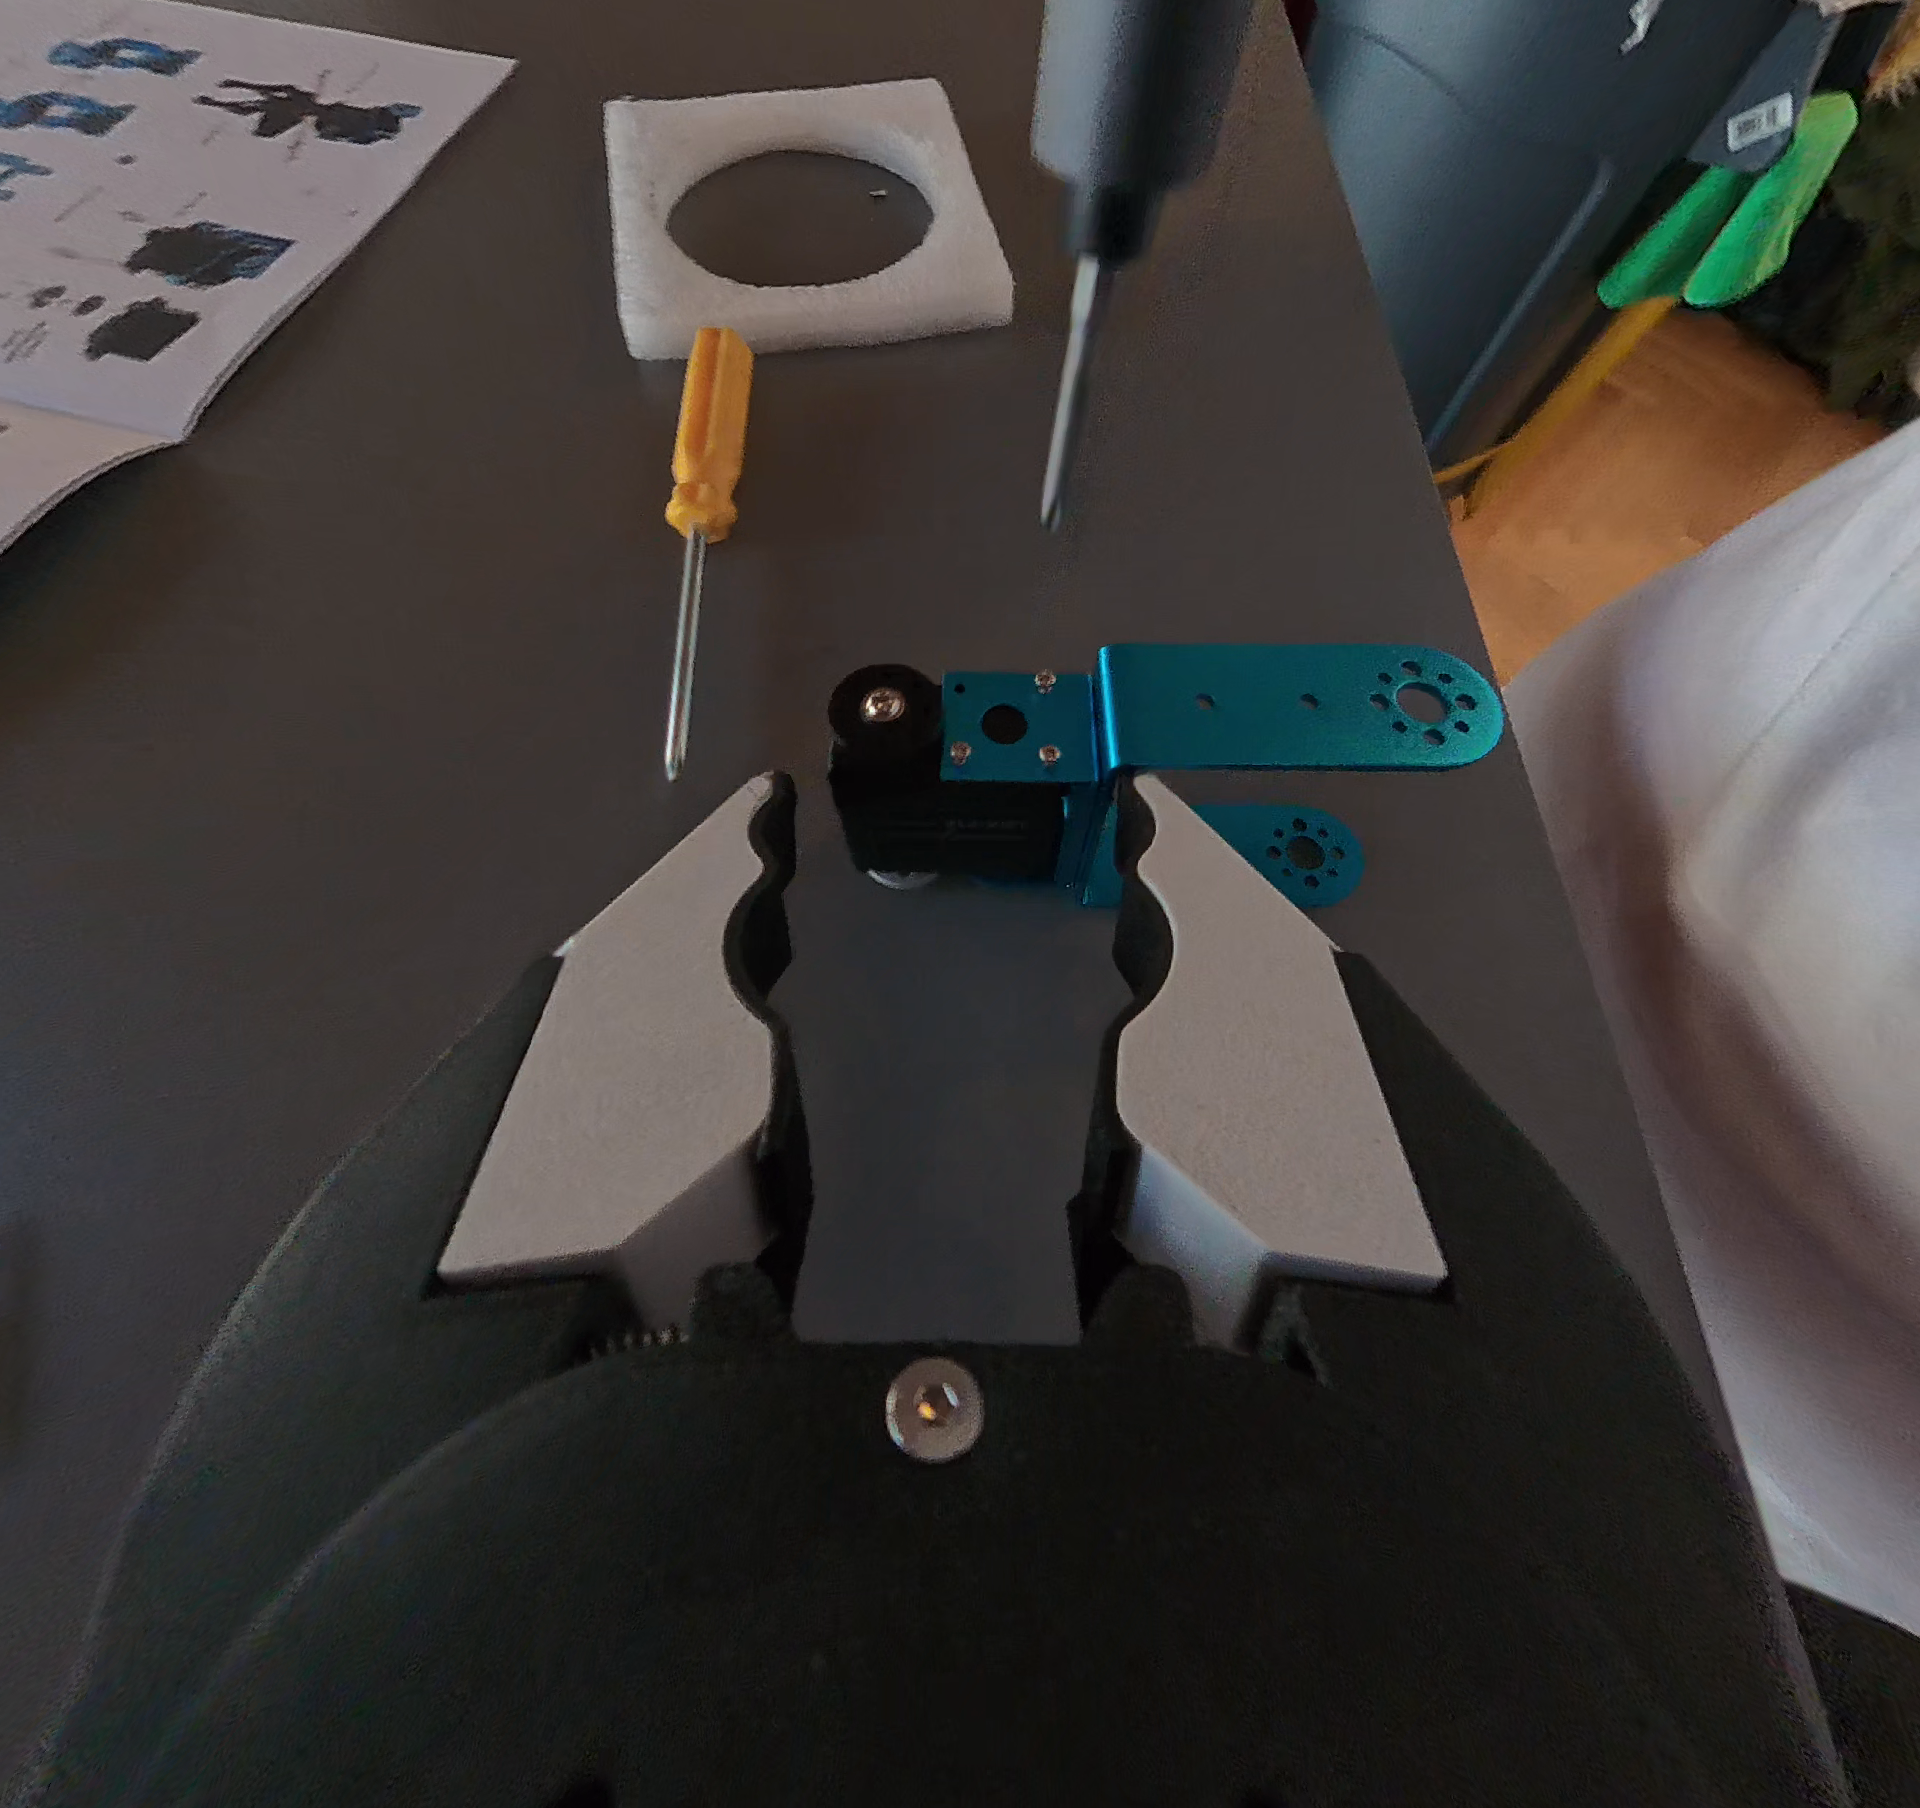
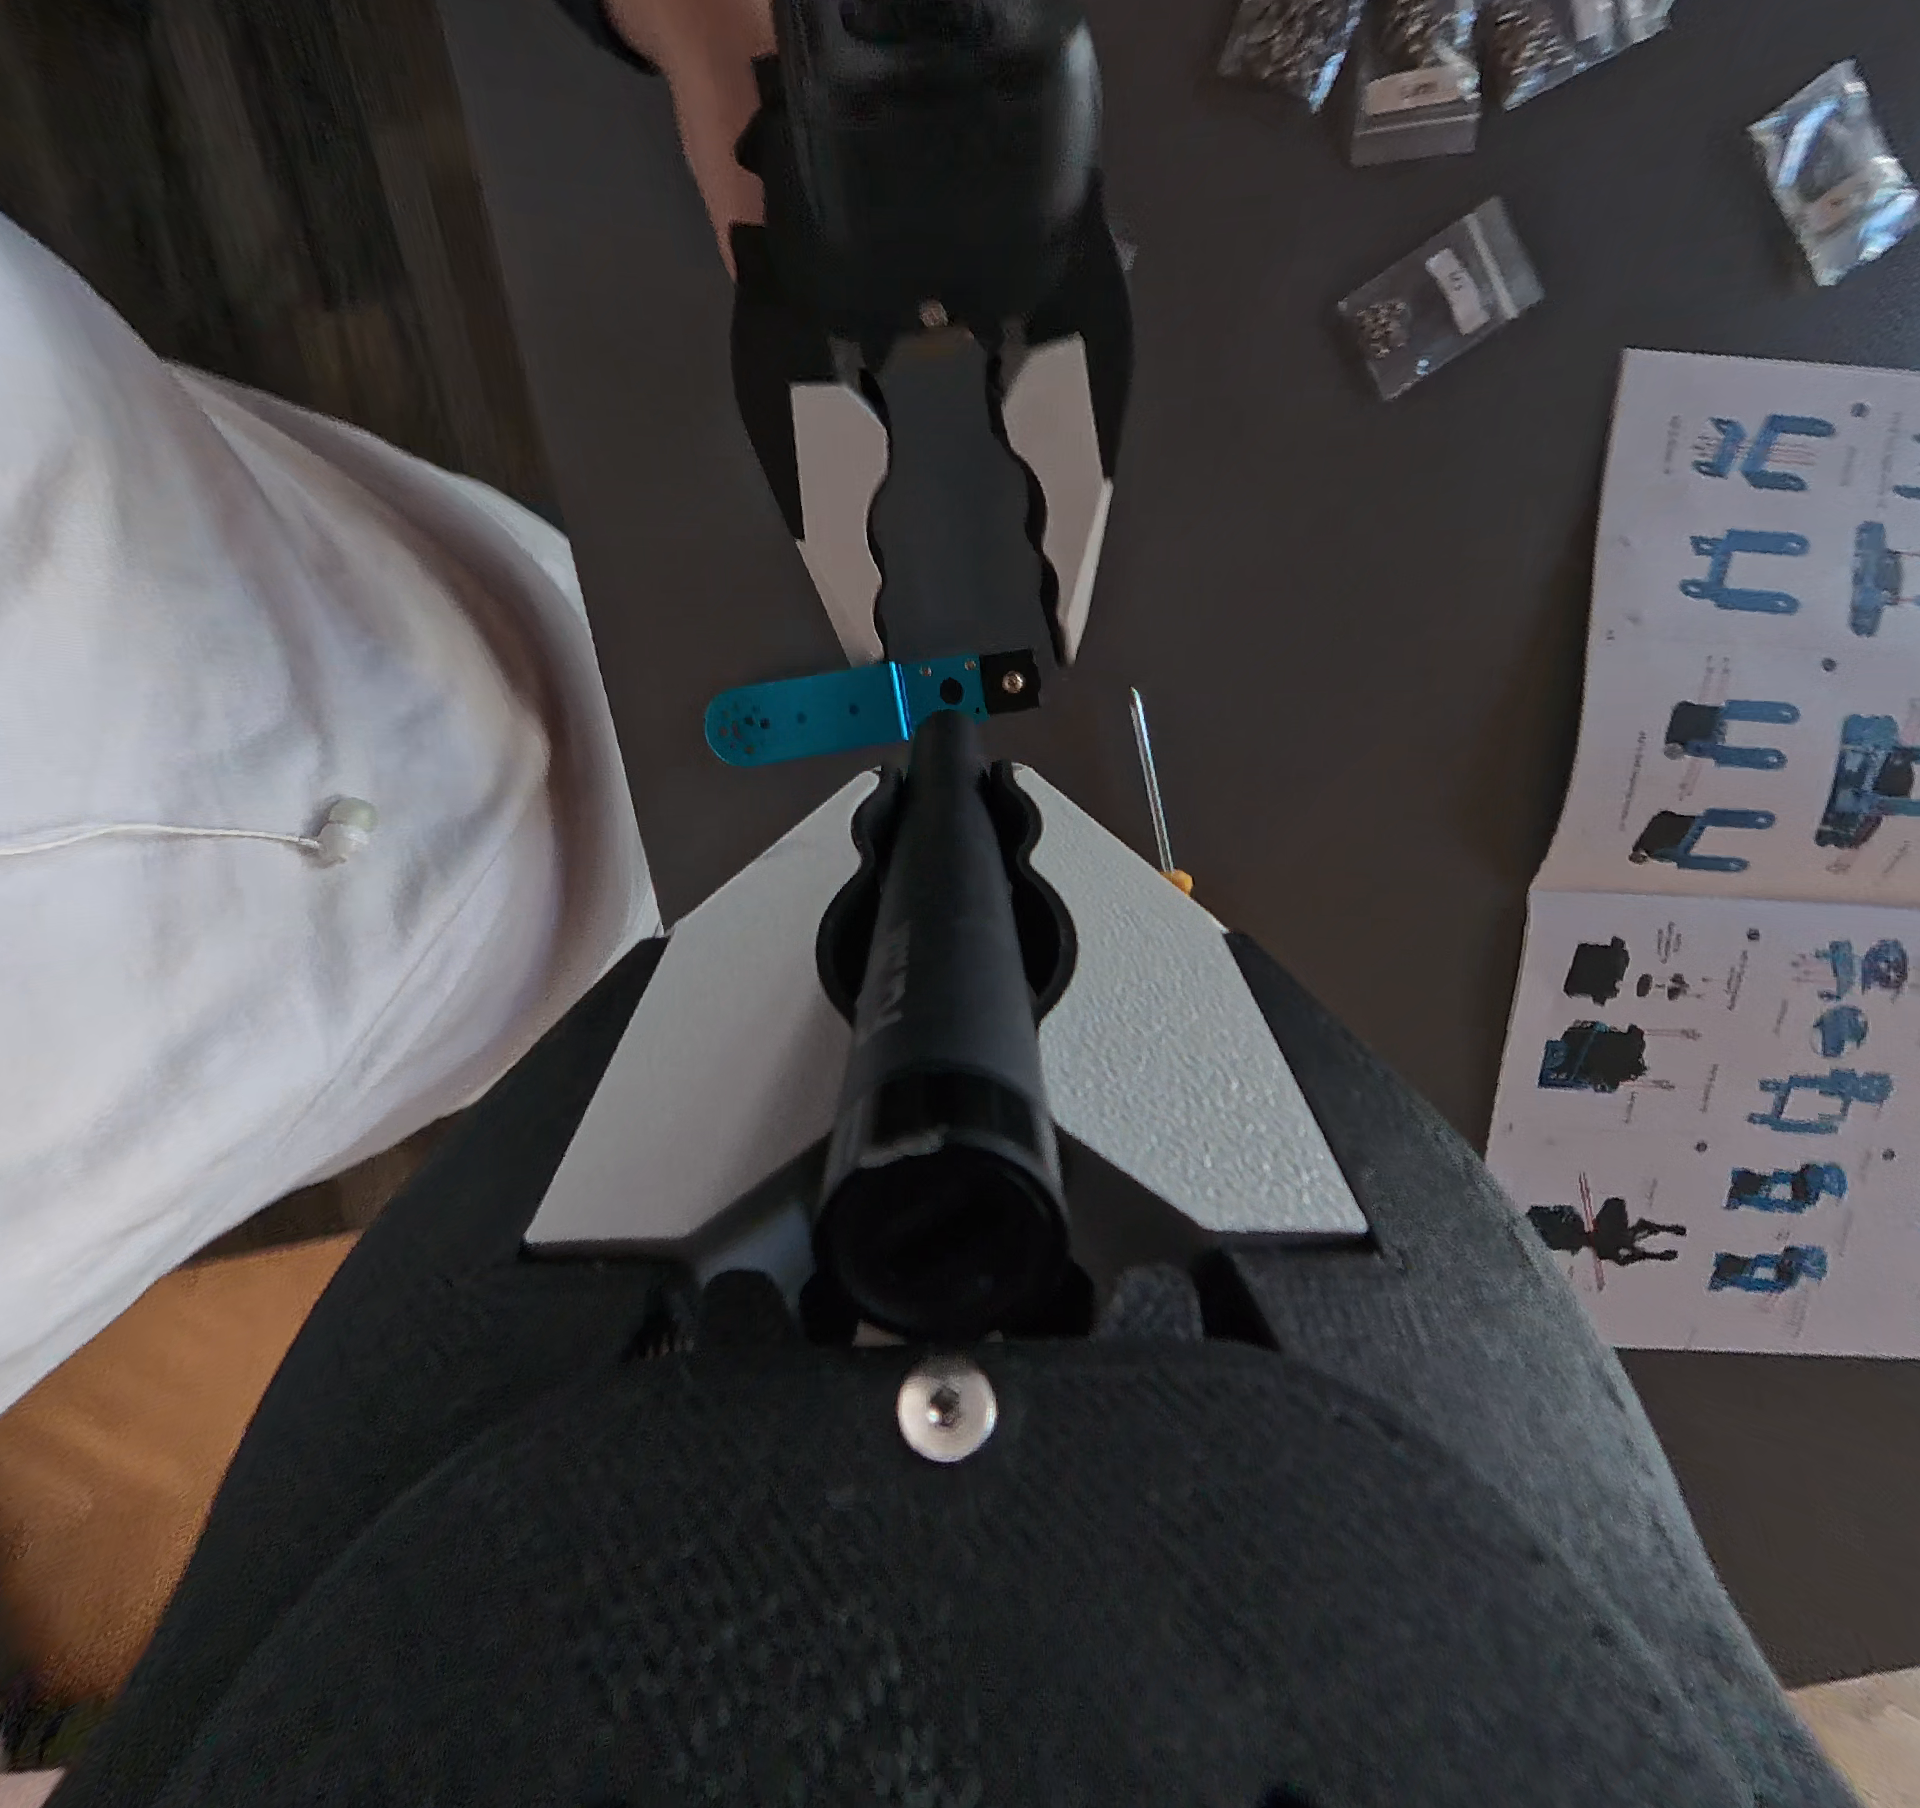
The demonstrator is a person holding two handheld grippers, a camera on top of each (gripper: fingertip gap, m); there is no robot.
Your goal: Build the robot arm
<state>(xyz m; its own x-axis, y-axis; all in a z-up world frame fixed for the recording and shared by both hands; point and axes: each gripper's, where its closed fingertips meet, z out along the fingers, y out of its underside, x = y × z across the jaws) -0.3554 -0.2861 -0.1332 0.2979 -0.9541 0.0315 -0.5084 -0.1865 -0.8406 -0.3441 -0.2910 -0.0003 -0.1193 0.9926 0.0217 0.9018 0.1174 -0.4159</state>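
A black servo (image 1: 925, 802) fixed in a blue metal bracket (image 1: 1278, 719) lies on the dark table near its right edge. My left gripper (image 1: 956, 797) is open, its fingertips on either side of the servo end of the assembly, just short of it. My right gripper (image 2: 940, 782) is shut on a black electric screwdriver (image 2: 935, 979). In the left wrist view the screwdriver's body (image 1: 1143, 44) and bit (image 1: 1070, 397) hang above the table, tip just beyond the bracket. In the right wrist view the assembly (image 2: 831, 714) and the left gripper (image 2: 961, 646) lie straight ahead.
A yellow-handled screwdriver (image 1: 701, 501) lies left of the assembly. A white foam square with a round hole (image 1: 805, 210) sits farther back. A printed instruction sheet (image 2: 1714, 875) and several small parts bags (image 2: 1444, 293) lie on the table. A person in white (image 2: 260, 667) stands at the table edge. Left tips to right tips: about 15 cm.
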